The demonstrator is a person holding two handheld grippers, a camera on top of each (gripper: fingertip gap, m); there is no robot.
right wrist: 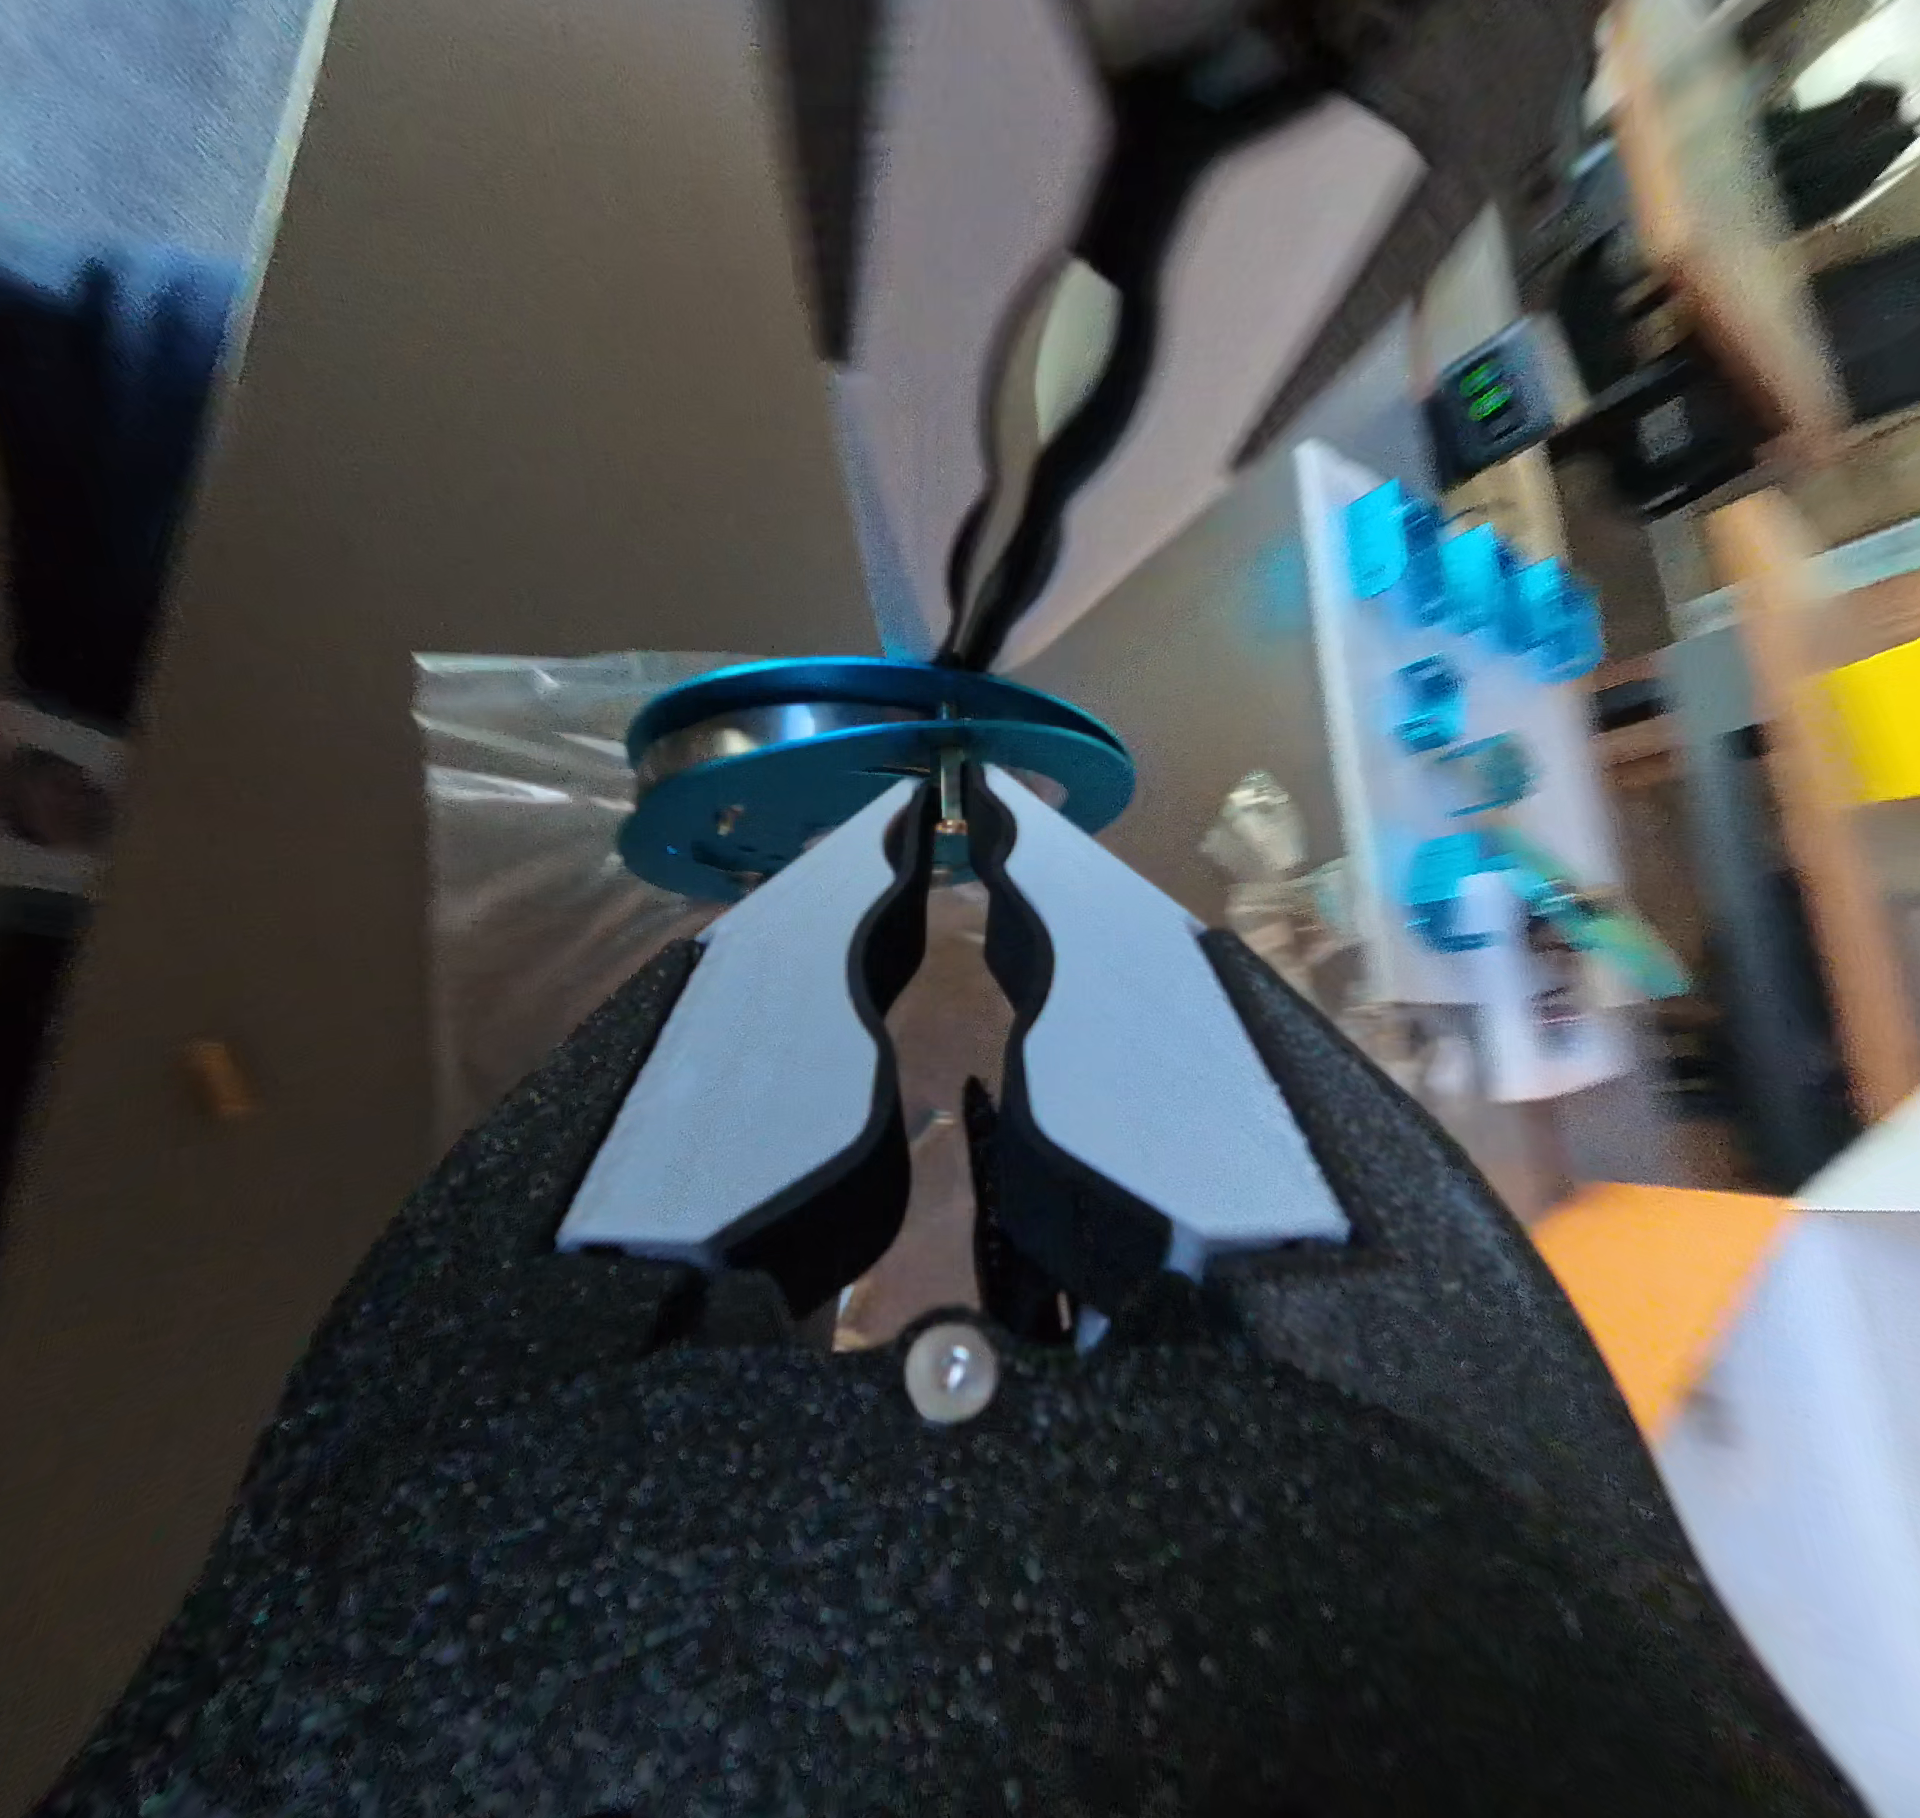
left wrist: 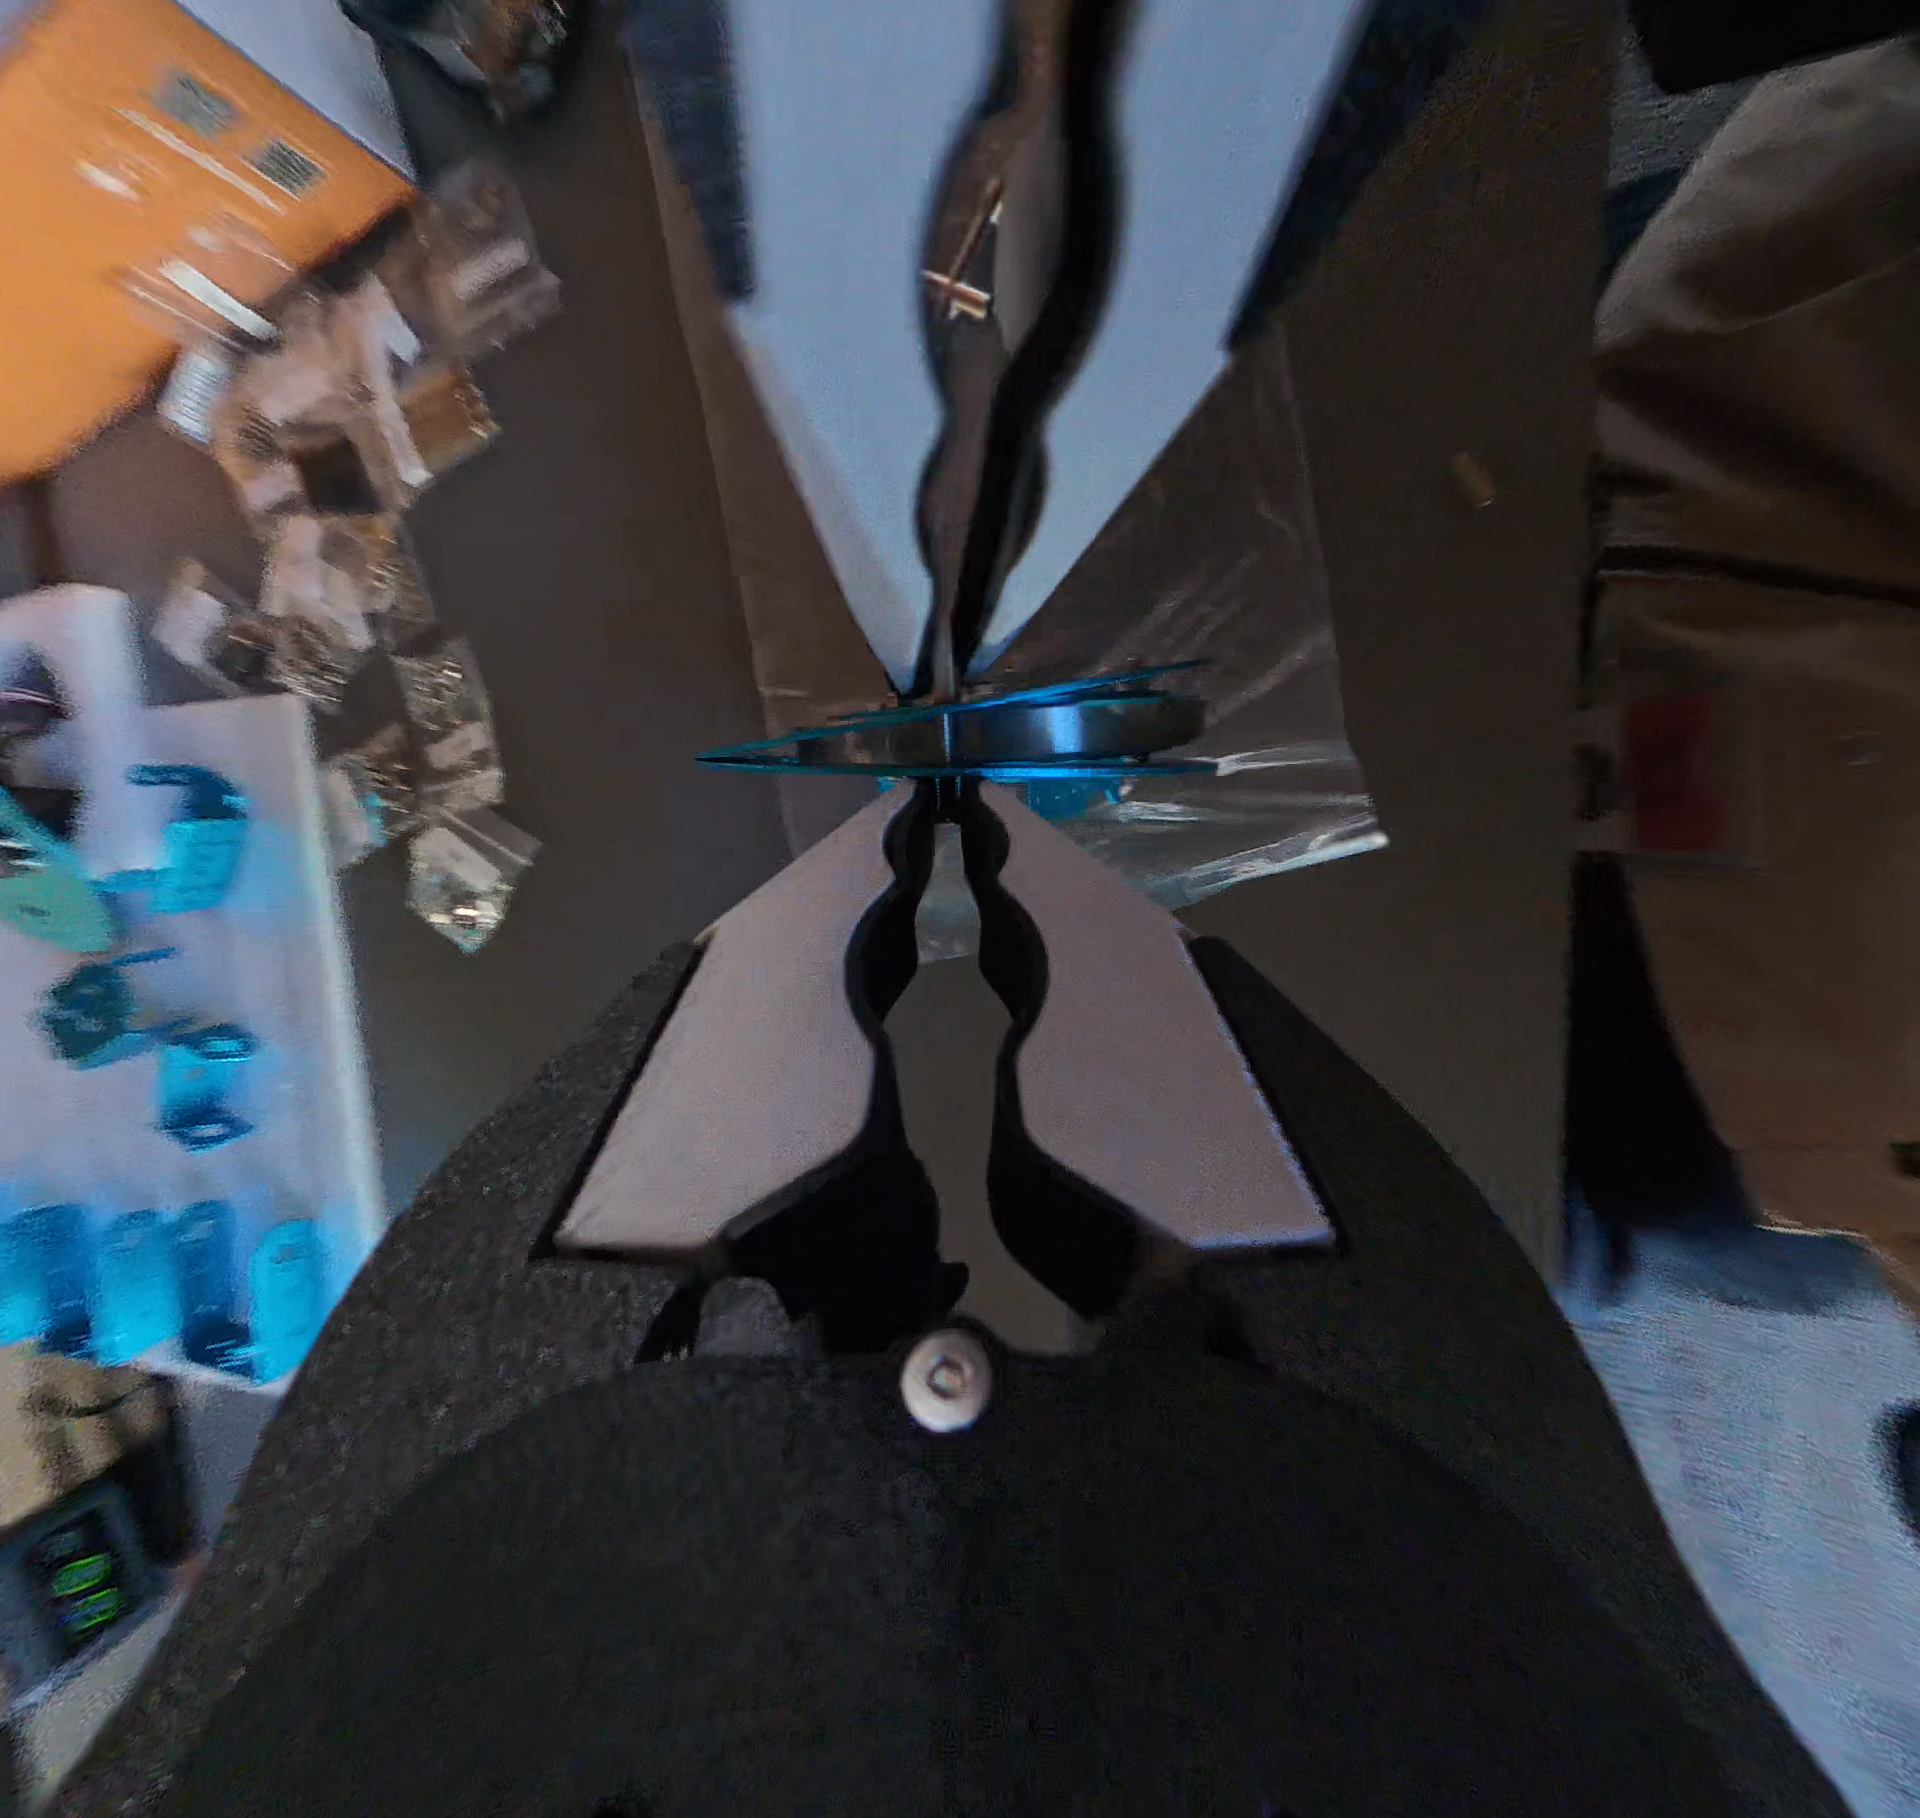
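Pinching from opposite sides, a blue disc assembly [left wrist: 956, 729] is being held above the brown table [left wrist: 582, 625]: its edge is being clamped by the left gripper [left wrist: 940, 802], while a small brass pin [right wrist: 948, 781] through it is being nipped by the right gripper [right wrist: 948, 823].

Two thin blue rings [right wrist: 878, 766] stacked with a silvery metal ring between them sit at the centre of the right wrist frame, tilted slightly, with a small brass pin [right wrist: 948, 800] crossing their near edge. In the left wrist frame the same stack appears edge-on at centre.
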